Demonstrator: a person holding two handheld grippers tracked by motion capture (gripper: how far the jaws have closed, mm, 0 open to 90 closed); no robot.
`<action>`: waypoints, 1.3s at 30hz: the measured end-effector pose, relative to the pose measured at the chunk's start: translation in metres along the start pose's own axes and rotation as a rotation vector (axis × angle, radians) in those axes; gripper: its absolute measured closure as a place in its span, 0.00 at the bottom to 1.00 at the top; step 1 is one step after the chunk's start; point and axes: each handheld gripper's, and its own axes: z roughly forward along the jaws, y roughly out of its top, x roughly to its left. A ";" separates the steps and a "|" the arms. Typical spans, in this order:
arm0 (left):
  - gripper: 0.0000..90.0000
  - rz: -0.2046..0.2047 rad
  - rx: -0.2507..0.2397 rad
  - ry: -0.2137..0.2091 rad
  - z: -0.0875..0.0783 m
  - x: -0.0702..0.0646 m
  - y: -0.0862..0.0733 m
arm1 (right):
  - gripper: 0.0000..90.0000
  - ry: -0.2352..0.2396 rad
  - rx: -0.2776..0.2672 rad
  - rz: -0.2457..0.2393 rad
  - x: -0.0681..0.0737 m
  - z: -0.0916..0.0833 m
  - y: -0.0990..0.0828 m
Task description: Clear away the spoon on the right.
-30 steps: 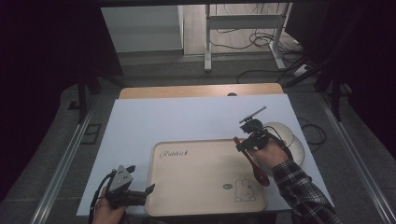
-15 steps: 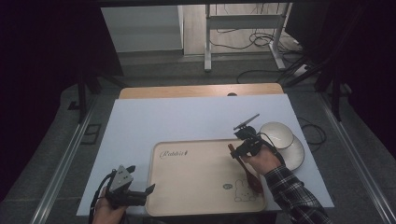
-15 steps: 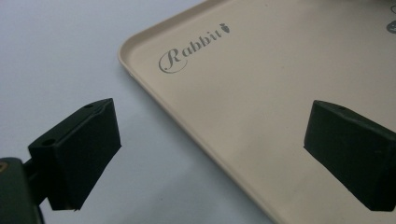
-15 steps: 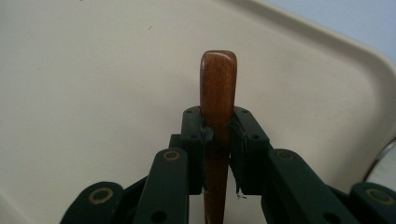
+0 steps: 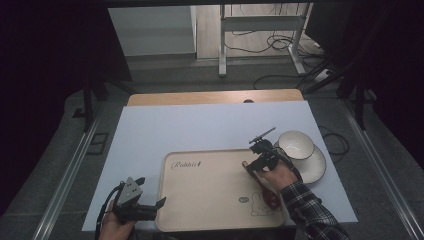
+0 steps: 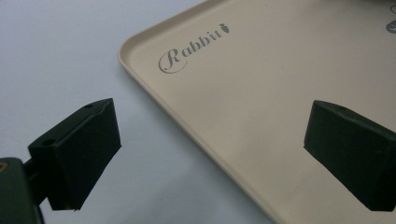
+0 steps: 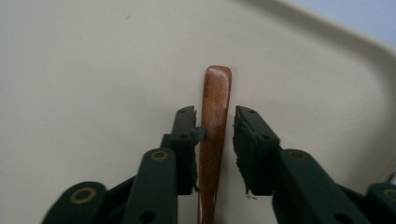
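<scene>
A brown wooden spoon (image 5: 271, 199) lies on the beige tray (image 5: 210, 185), near its right side by the rabbit drawing. My right gripper (image 5: 253, 169) points down at the spoon's handle (image 7: 217, 88). Its jaws have just been opening: the handle stands between them with a gap at the right pad, so the grip is loose. My left gripper (image 5: 150, 192) rests at the tray's near left corner. It stands wide open (image 6: 210, 154), straddling the tray's rim (image 6: 154, 88) with nothing held.
A white bowl (image 5: 296, 144) sits on a white plate (image 5: 312, 170) just right of the tray. The tray lies on a white sheet (image 5: 200, 130) over a wooden table. A metal stand and cables are on the floor beyond.
My right hand has come left from beside the bowl and sunk onto the tray with the spoon, which now lies flat. The left gripper has stayed put.
</scene>
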 end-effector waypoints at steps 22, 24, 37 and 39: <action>0.04 0.001 -0.001 0.000 0.000 0.000 0.000 | 1.00 -0.010 -0.136 -0.244 0.024 0.005 -0.030; 0.04 0.003 -0.001 0.000 0.000 0.000 0.000 | 1.00 -0.014 -0.132 -0.247 0.023 0.007 -0.032; 0.04 0.005 0.001 0.000 0.000 -0.001 0.000 | 1.00 -0.012 -0.124 -0.221 0.015 0.010 -0.040; 0.04 0.004 0.000 0.000 0.000 0.000 0.000 | 1.00 -0.010 -0.127 -0.214 0.013 0.010 -0.041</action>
